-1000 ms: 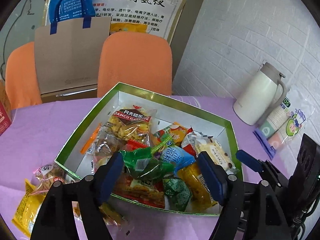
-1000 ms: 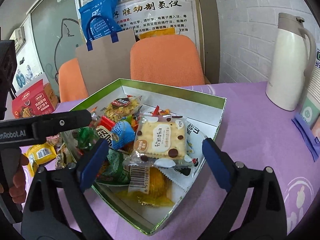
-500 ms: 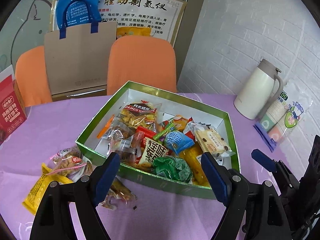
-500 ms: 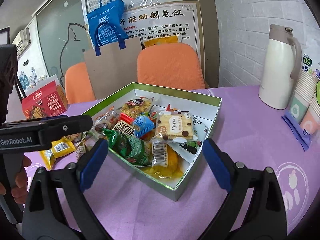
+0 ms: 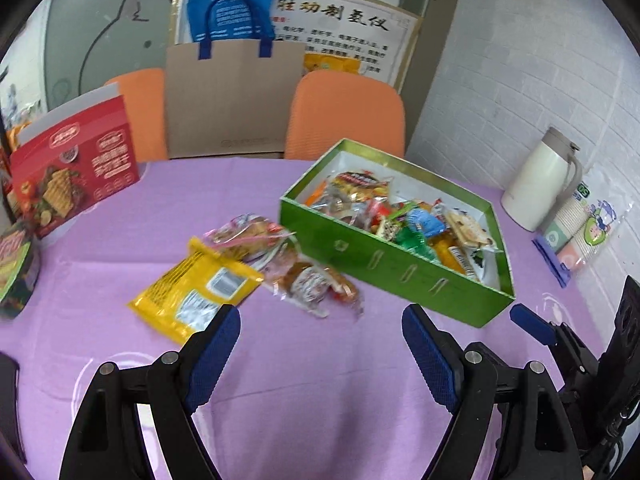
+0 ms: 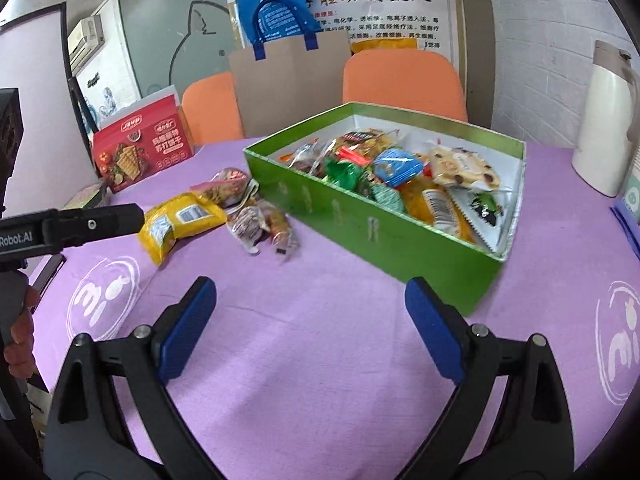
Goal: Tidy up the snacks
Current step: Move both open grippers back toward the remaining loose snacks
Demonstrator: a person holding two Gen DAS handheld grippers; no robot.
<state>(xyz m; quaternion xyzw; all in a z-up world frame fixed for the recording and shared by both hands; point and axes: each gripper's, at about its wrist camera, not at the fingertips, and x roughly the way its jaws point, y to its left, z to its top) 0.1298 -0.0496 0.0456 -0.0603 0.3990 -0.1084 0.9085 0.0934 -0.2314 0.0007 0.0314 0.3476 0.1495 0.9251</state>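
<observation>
The loose snack packets [image 5: 256,264] are seen on the purple tablecloth [image 5: 320,380] just left of the green box [image 5: 384,264], ahead-left of the left gripper [image 5: 320,344], nearer than the right gripper [image 6: 310,320]; both are held wide open, empty.

L gripper [image 5: 321,326] open w/ nothing between its blue pads, over purple tablecloth [image 5: 120,220]; yellow packet [image 5: 196,290] & clear-wrapped snacks [image 5: 316,280] lie beside green box [image 5: 396,268] full of snacks, white jug [image 5: 540,184] far right.
</observation>
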